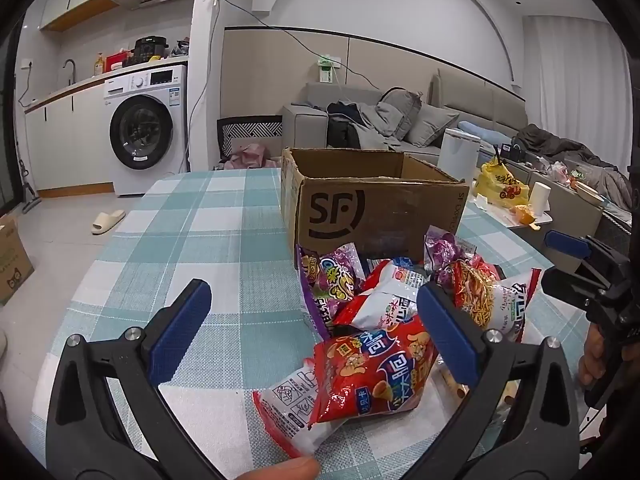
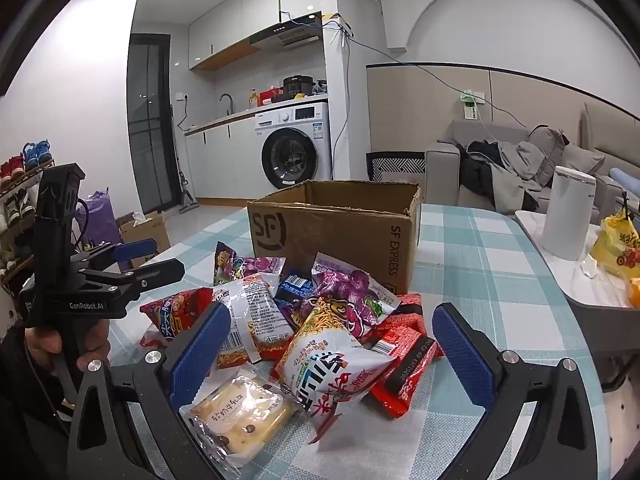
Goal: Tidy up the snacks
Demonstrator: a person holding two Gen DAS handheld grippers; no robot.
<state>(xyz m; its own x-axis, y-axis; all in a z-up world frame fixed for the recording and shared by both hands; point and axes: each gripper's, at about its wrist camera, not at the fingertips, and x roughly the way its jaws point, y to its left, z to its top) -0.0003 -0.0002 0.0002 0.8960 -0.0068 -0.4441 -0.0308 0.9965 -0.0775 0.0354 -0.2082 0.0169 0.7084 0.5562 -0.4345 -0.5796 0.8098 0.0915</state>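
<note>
- Right, both sets of jaws gape wide, empty: left gripper [image 1: 312,336] over the red chip bag [image 1: 372,372], right gripper [image 2: 332,352] above the noodle packet [image 2: 332,352].
- Snack pile [image 2: 304,312] sits on the worktop [image 1: 180,232], just before the open cardboard box [image 2: 332,232].
- Risk, I'd say: slick, puffy bags squirting out, or two getting pinched together.

A table [image 1: 208,216] covered in teal-and-white check cloth is shown bearing an open cardboard box [image 1: 372,204] and, just before it, heaped snack packets [image 2: 320,328].

Washing machine [image 1: 141,132], sofa [image 1: 400,120], white canister [image 2: 570,216].
</note>
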